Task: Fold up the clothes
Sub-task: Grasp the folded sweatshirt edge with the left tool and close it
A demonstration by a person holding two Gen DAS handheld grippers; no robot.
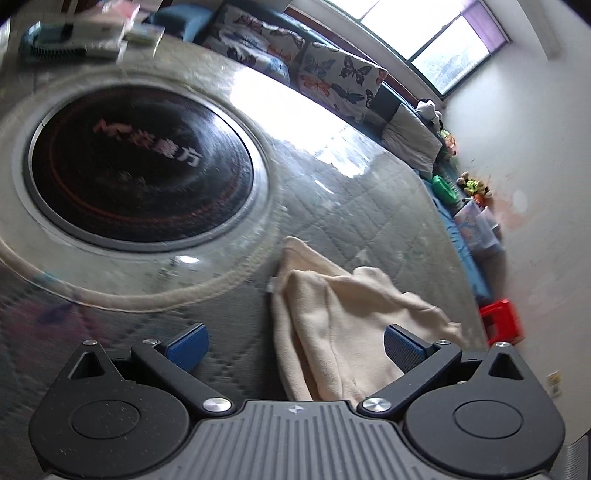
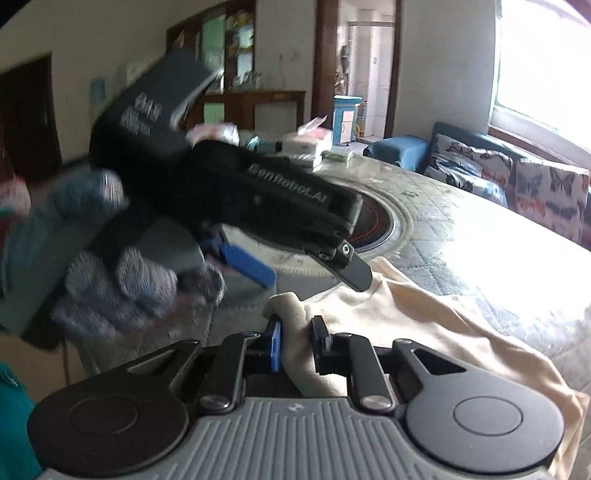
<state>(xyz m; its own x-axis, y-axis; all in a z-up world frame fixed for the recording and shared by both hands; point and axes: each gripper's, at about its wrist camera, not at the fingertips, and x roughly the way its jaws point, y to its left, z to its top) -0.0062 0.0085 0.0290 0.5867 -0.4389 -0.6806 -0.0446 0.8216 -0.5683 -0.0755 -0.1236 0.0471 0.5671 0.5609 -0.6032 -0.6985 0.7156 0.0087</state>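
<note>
1. A cream fleece garment (image 1: pixel 332 332) lies bunched on the near right part of a table covered in grey quilted cloth under clear plastic (image 1: pixel 369 206). Its layers overlap unevenly and one edge trails off to the right.
2. The left gripper (image 1: pixel 295 349) hovers over the garment's near left edge with its blue-padded fingers (image 1: pixel 188 347) spread wide and nothing between them.
3. The right gripper (image 2: pixel 296 345) is clamped on a raised fold of the cream fabric (image 2: pixel 424 325), which bulges up between the narrow-set pads.
4. In the right wrist view, a hand in a grey knit glove (image 2: pixel 122 291) carries the left gripper above the garment. It is blurred.
5. A black round hotplate (image 1: pixel 140 166) is set into the table, far left of the garment. Boxes and packets (image 1: pixel 96 33) sit at the far edge.
6. Progress: the garment is rumpled, not a neat flat packet, so folding looks unfinished. Some layers are doubled over, but I cannot tell whether that is a deliberate fold or a loose heap.
7. What is left, as judged: flattening and squaring the layers.
</note>
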